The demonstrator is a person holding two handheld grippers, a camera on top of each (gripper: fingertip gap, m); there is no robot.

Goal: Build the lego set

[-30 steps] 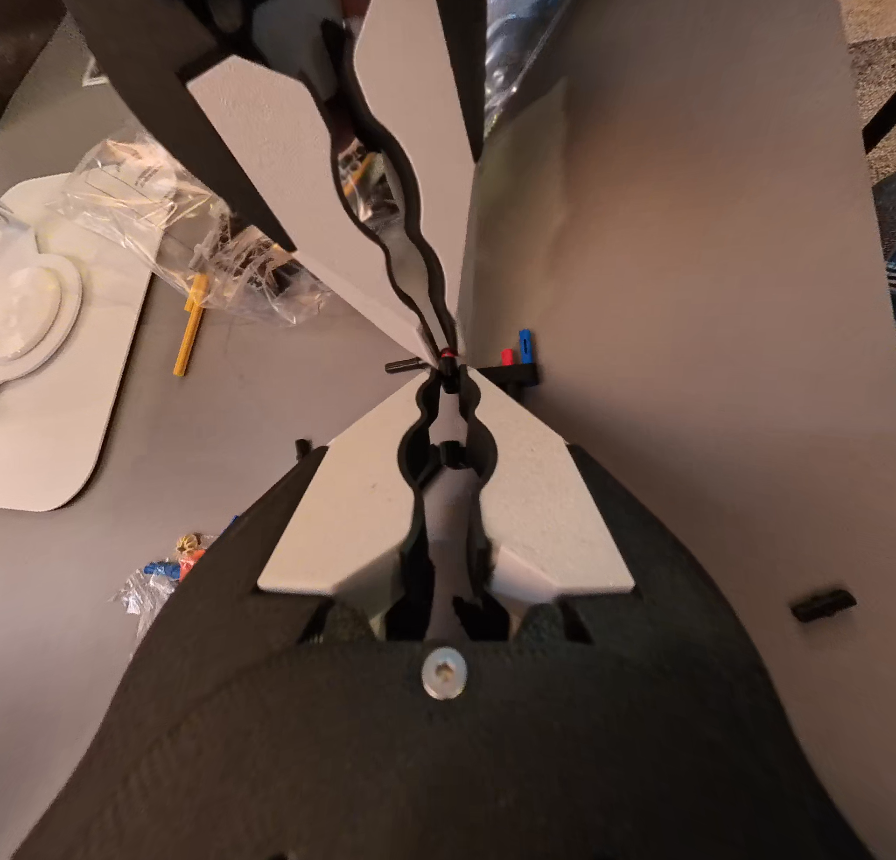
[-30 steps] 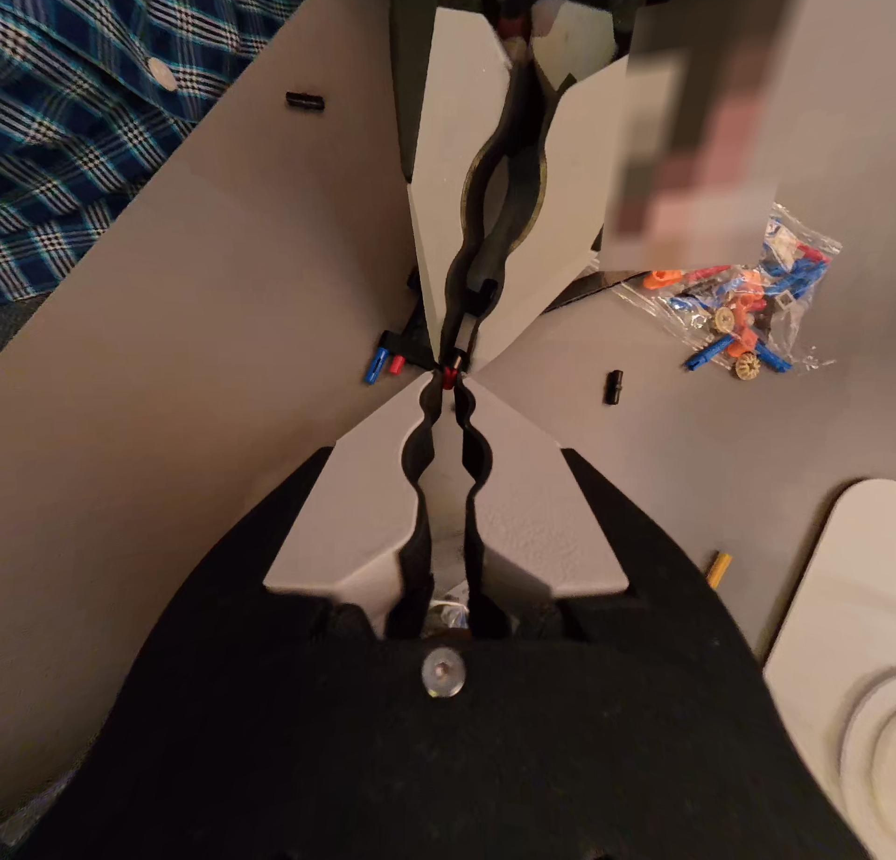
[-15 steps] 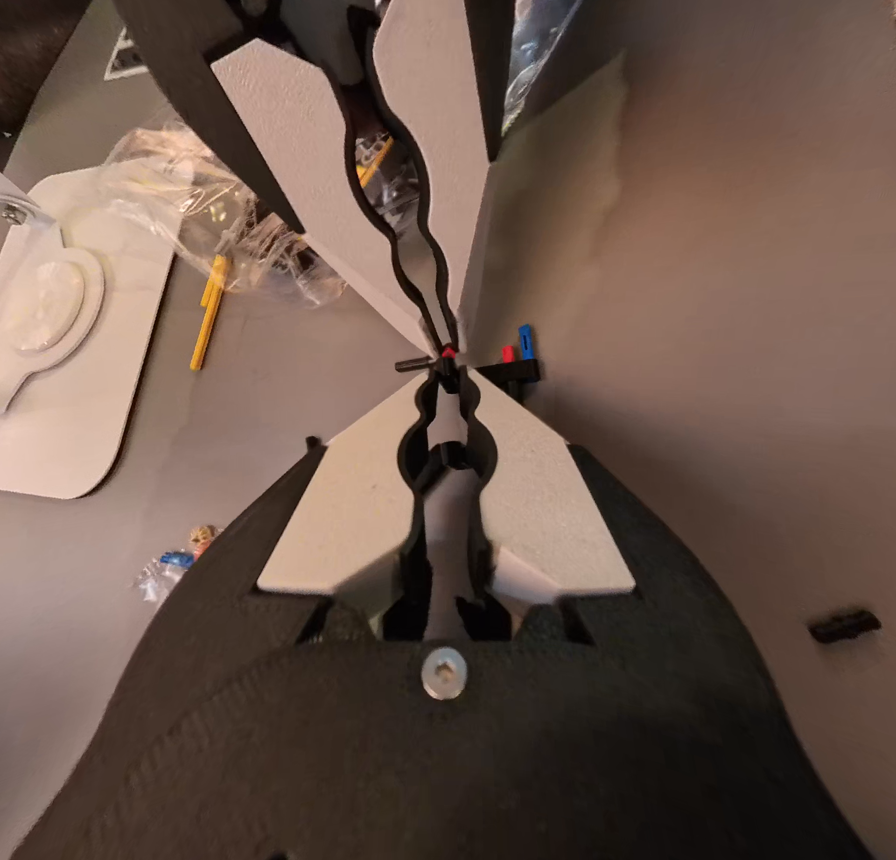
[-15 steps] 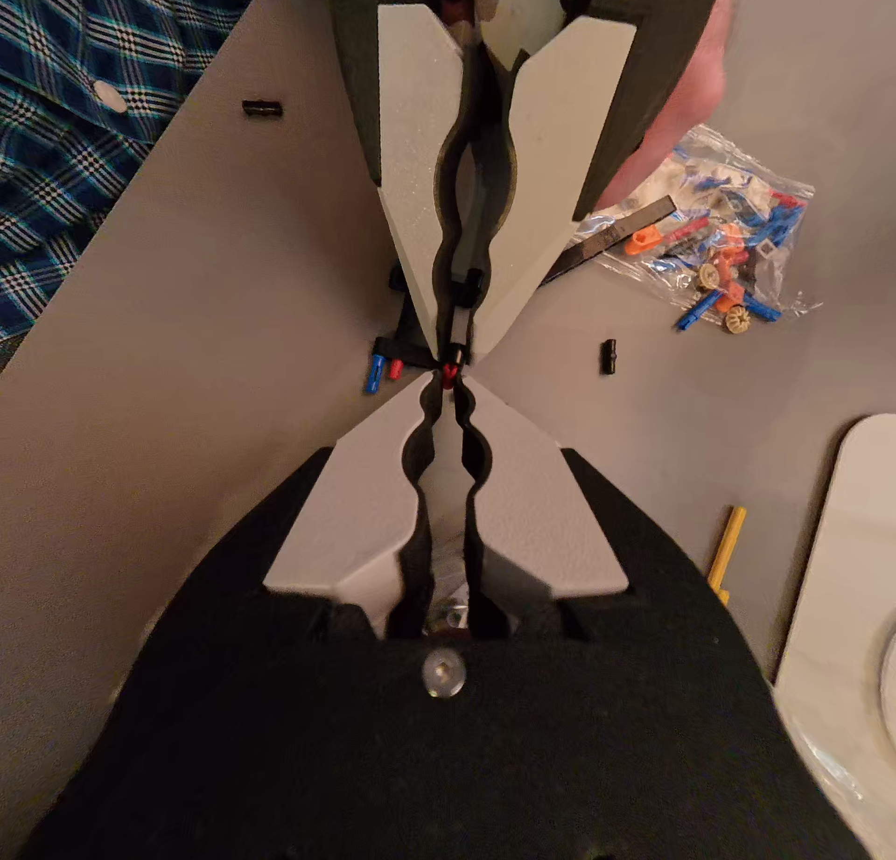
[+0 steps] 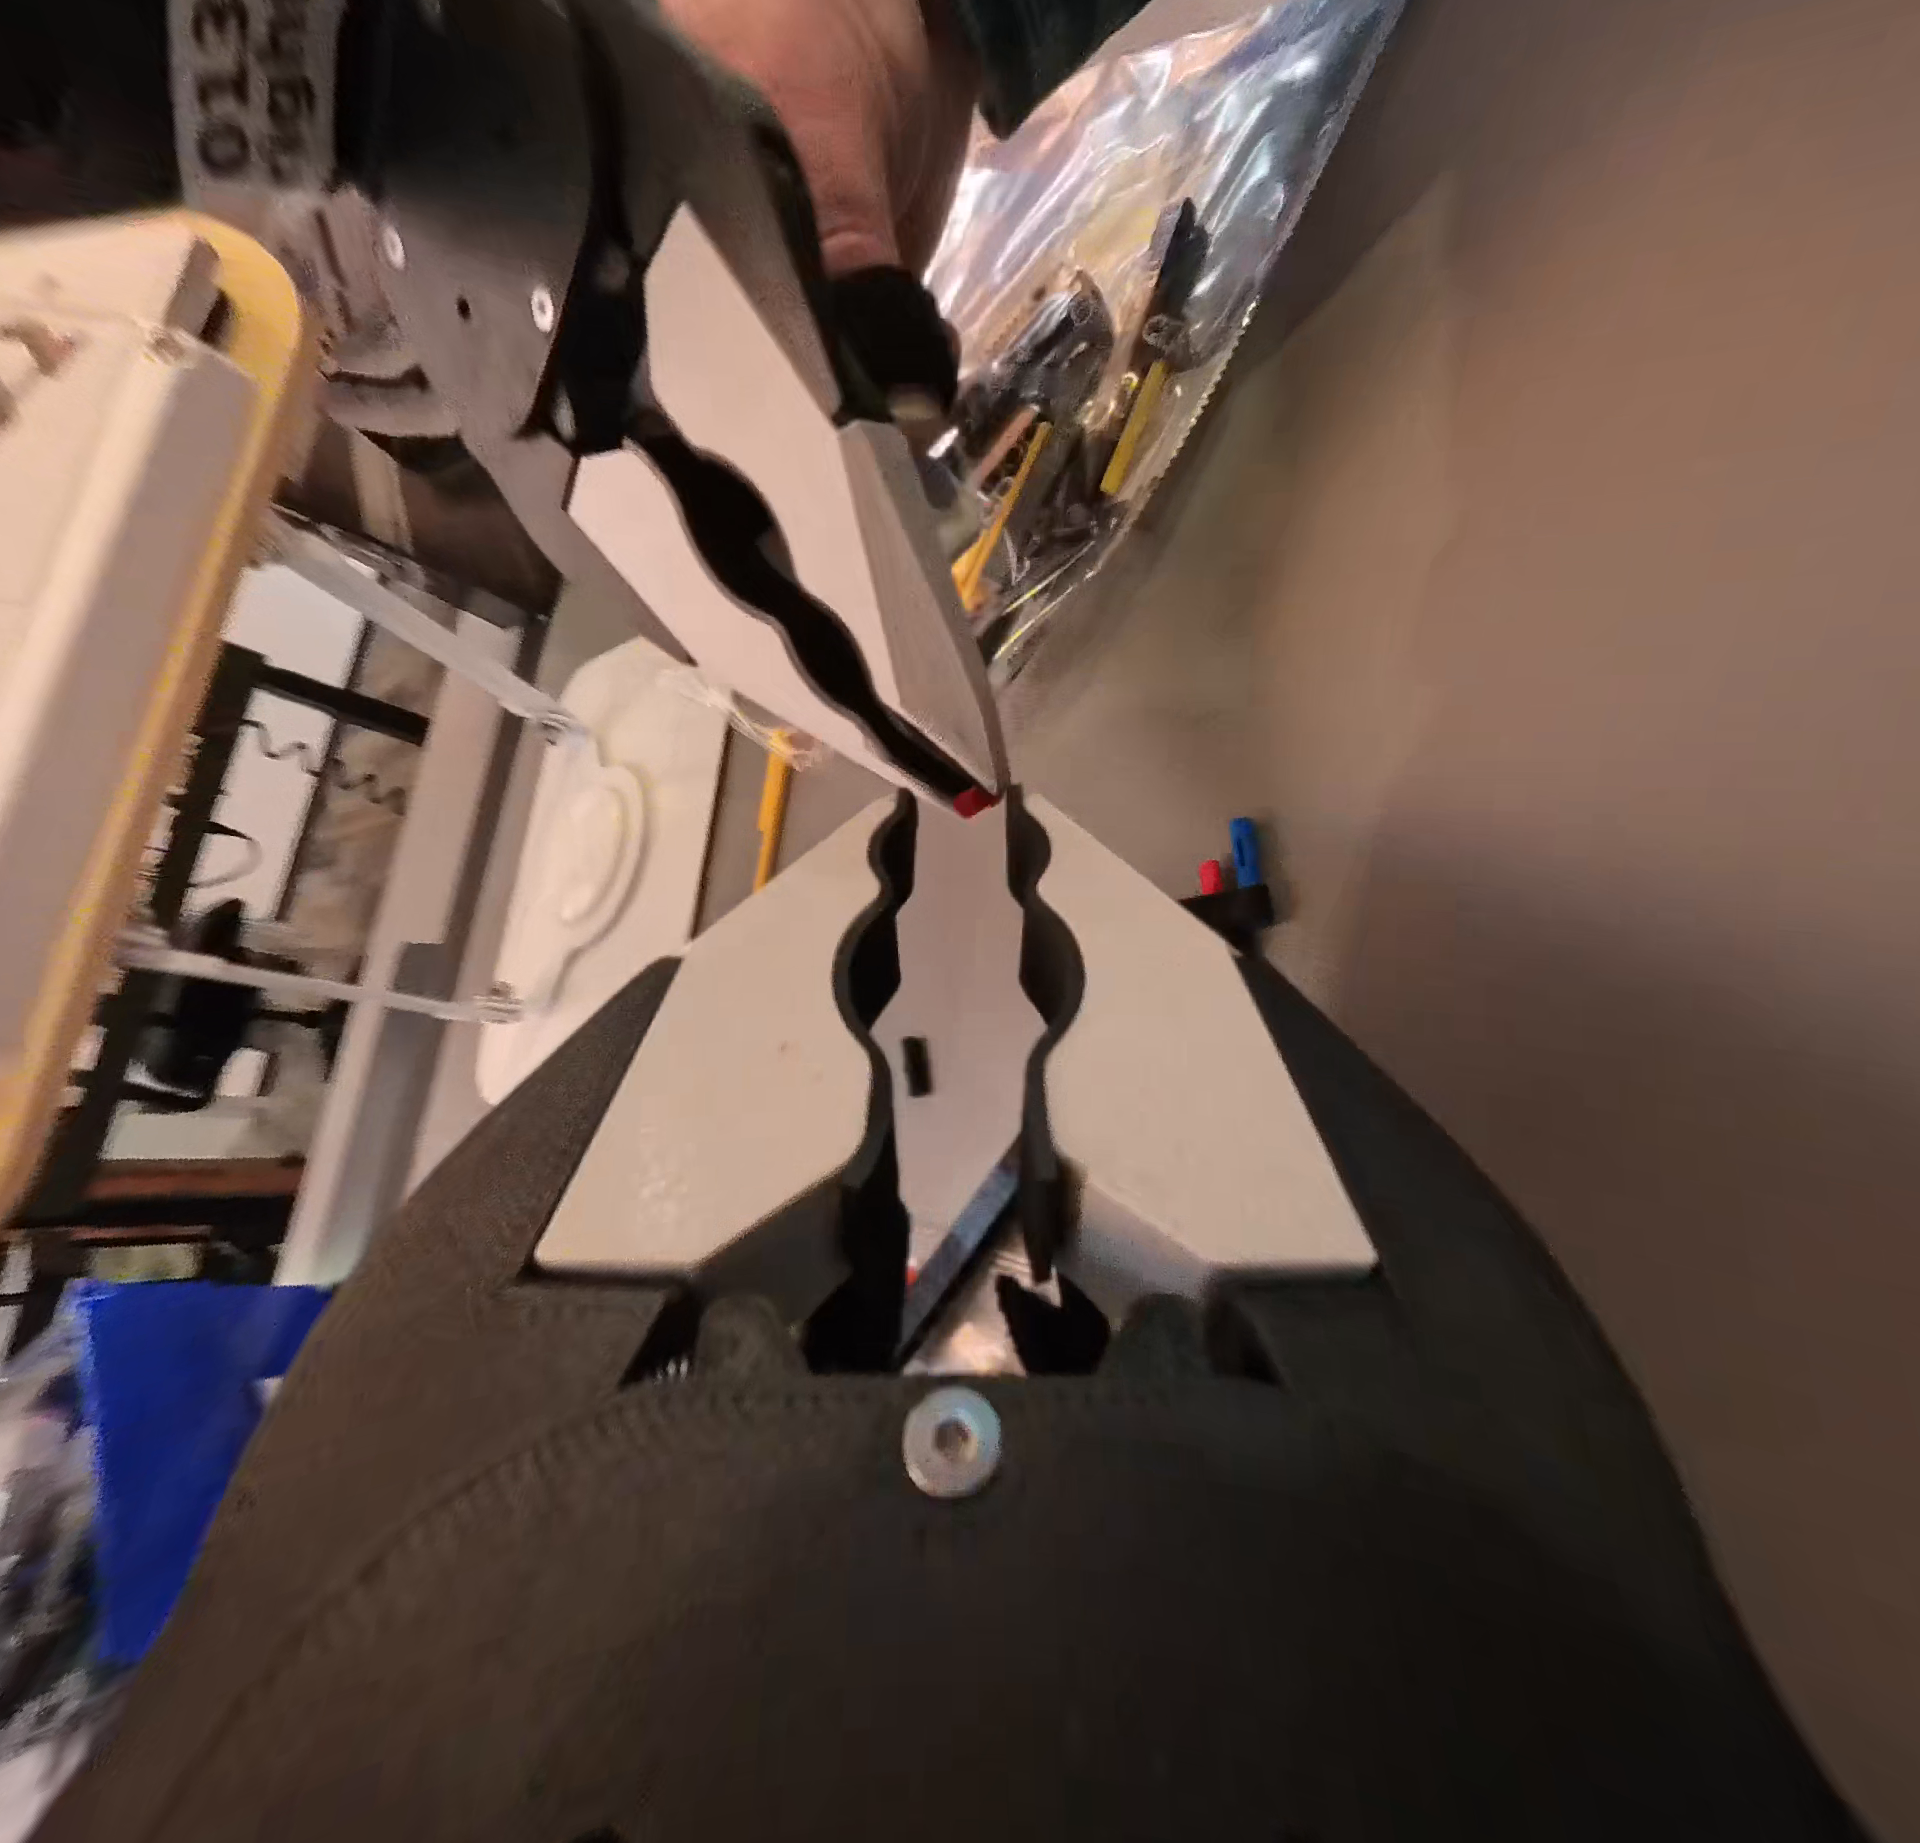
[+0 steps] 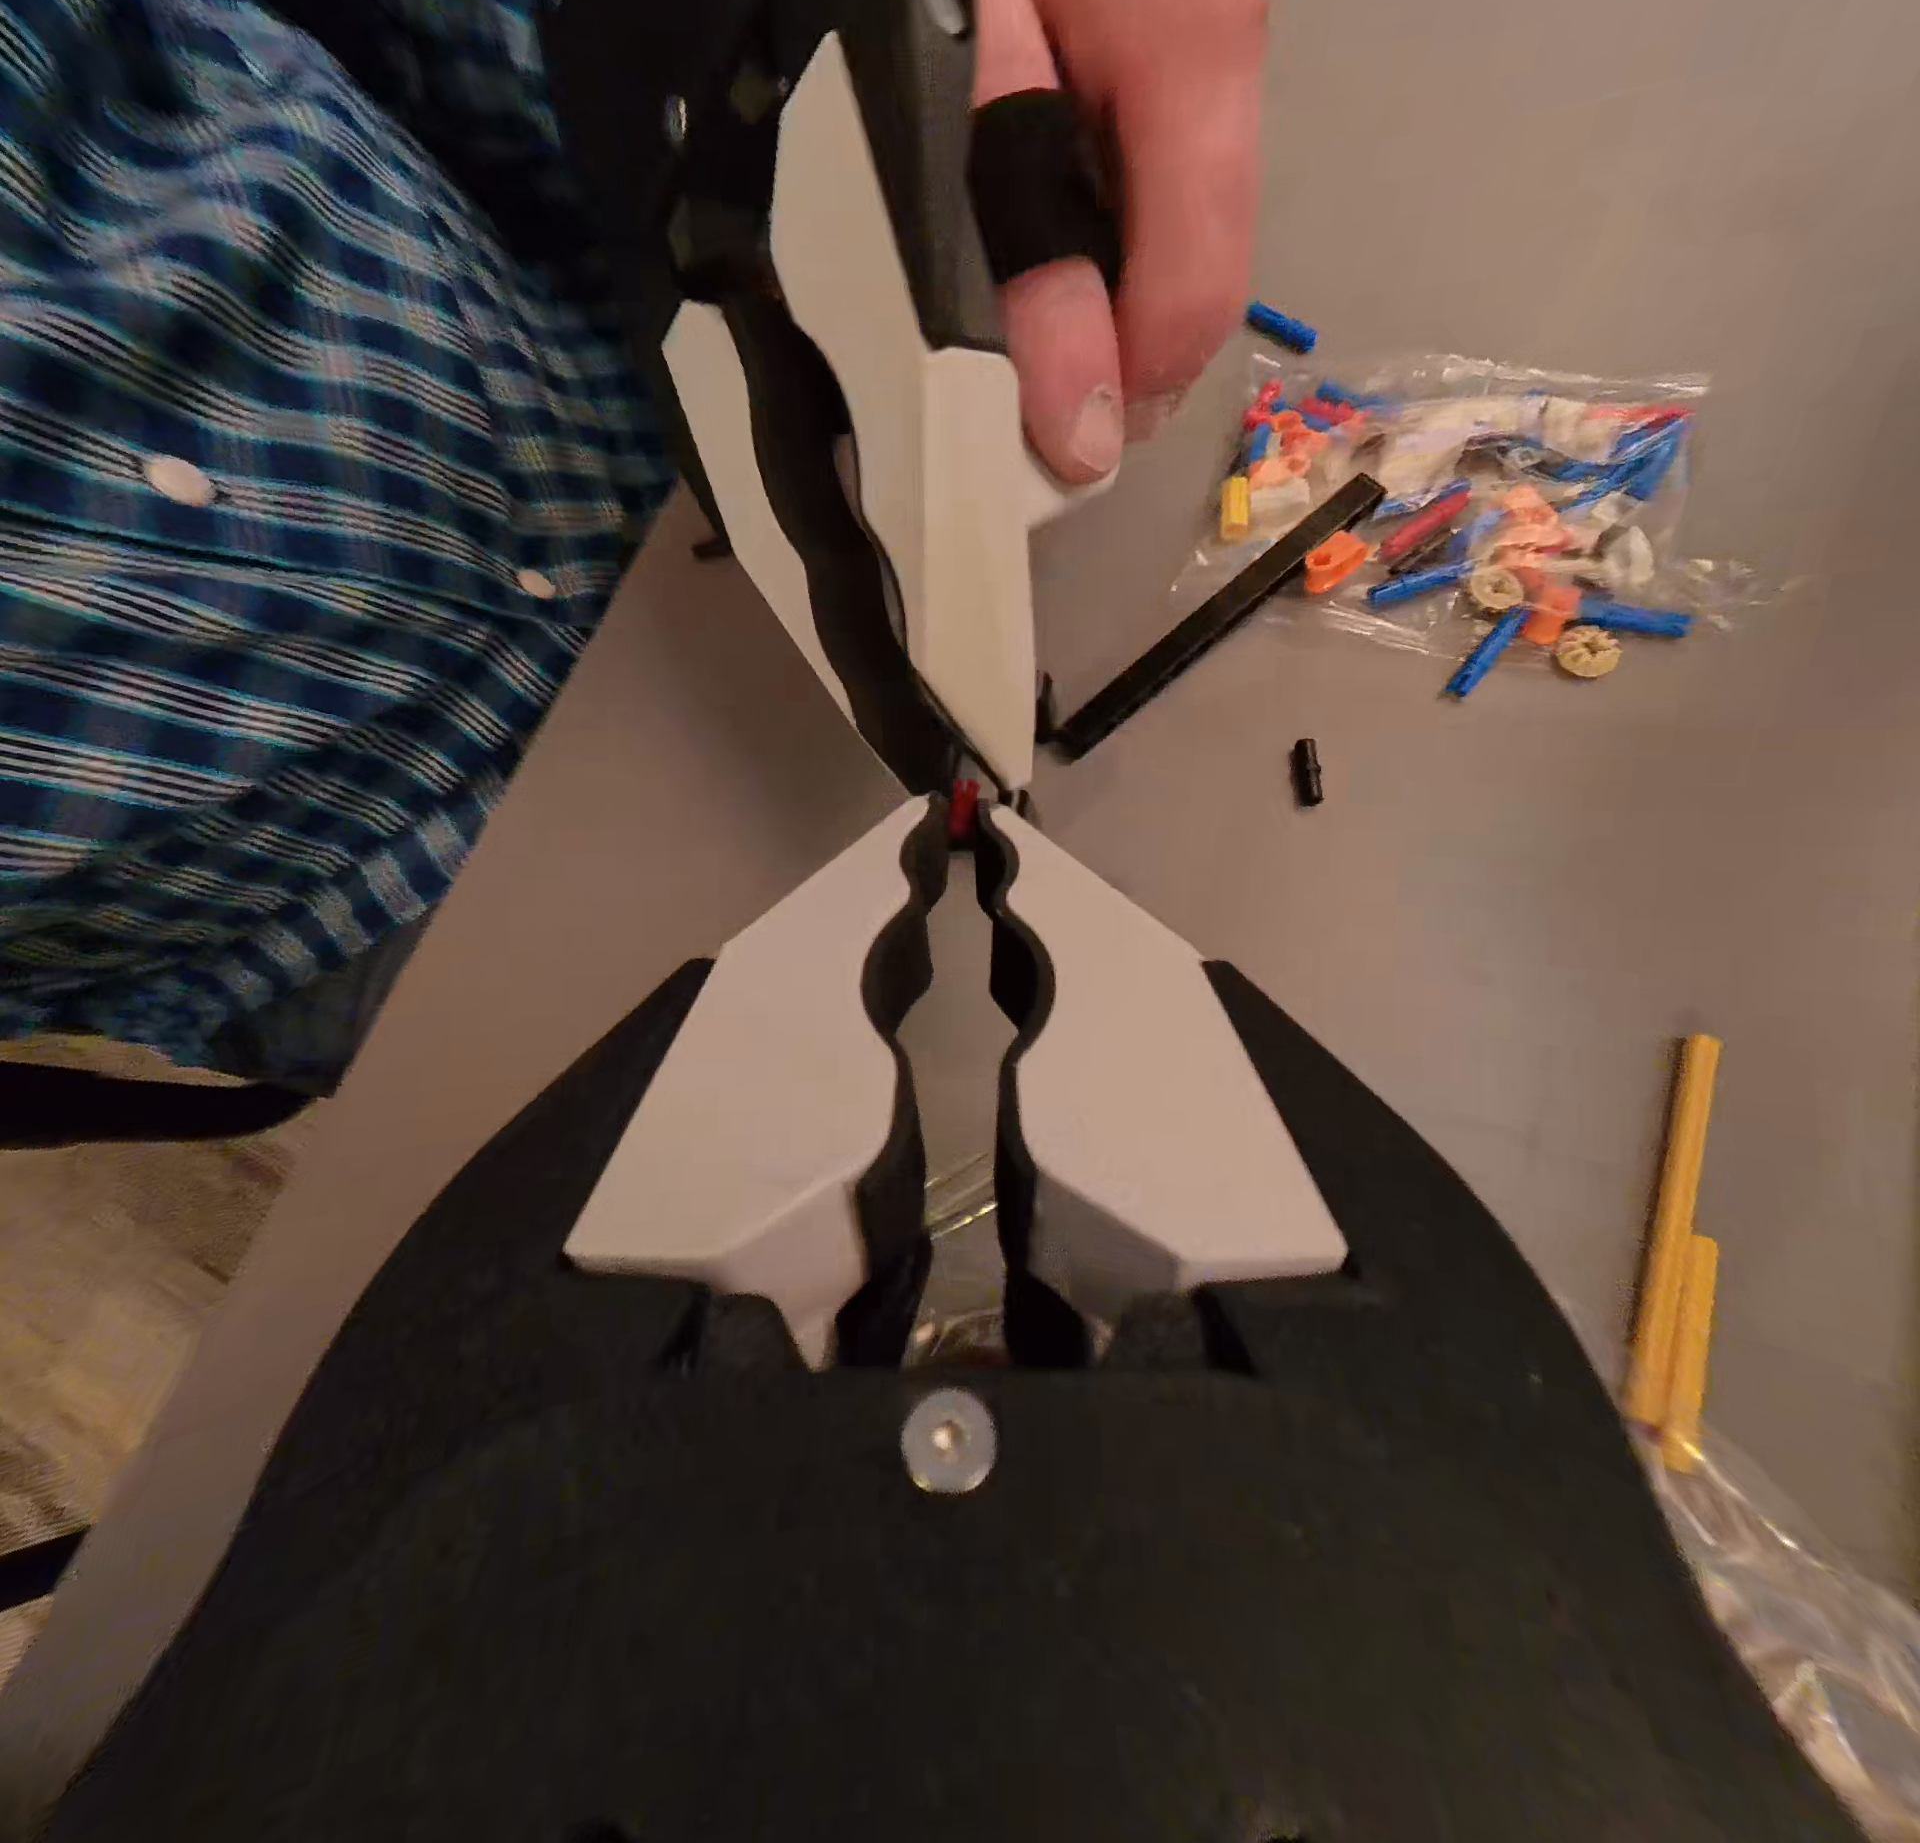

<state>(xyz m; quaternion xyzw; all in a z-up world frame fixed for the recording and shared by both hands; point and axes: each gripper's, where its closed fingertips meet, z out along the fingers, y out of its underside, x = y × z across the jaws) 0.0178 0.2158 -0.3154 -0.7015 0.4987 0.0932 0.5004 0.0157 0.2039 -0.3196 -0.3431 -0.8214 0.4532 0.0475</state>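
My right gripper is shut on a small red pin, which sticks out past its tips. In the left wrist view the right gripper comes in from the upper left with the red pin at its tip. My left gripper is open, its tips a little apart on either side of the pin's end and not touching it. In the right wrist view the left gripper meets mine tip to tip. A small black piece with a red and a blue pin lies on the beige mat.
On the grey table lie a long black beam, a loose black pin, a bag of coloured parts and yellow axles. A bag of black and yellow parts lies behind. A person's plaid shirt is at the left.
My left jaws have opened, and the black piece seen at their tips no longer shows there. Both views have swung and tilted. The right gripper still holds the red pin.
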